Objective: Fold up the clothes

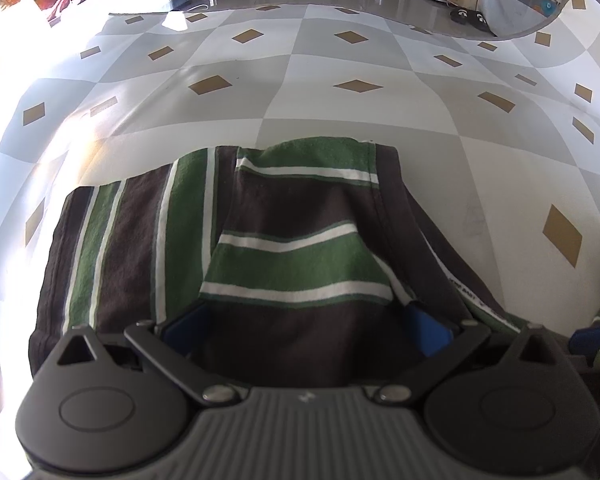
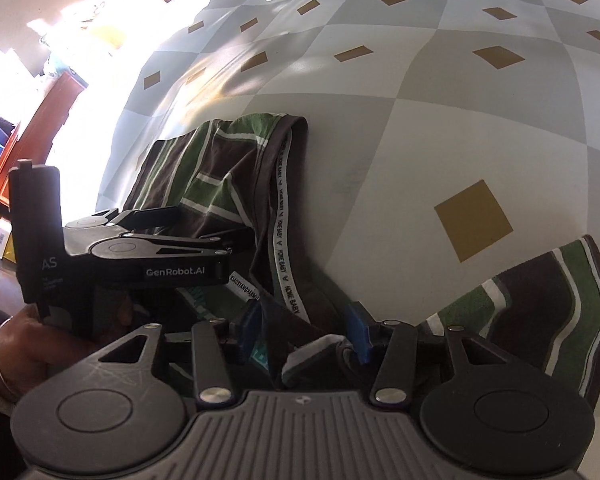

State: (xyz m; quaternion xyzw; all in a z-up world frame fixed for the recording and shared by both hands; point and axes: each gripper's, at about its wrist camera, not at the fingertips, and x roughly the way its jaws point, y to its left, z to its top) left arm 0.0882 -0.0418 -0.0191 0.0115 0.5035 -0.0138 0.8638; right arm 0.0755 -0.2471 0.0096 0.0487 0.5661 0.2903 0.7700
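The garment (image 1: 284,248) draped ahead of the left gripper (image 1: 304,320) is dark brown with broad green bands edged in thin white stripes. Inside its neckline, ahead of the right gripper (image 2: 306,328), runs a pale grey tape (image 2: 281,216) printed with black lettering. Both grippers are black with a ribbed grey body and blue finger pads (image 2: 358,332). Beyond the garment, the tablecloth (image 1: 300,92) bears a white-and-grey checker with tan diamonds.
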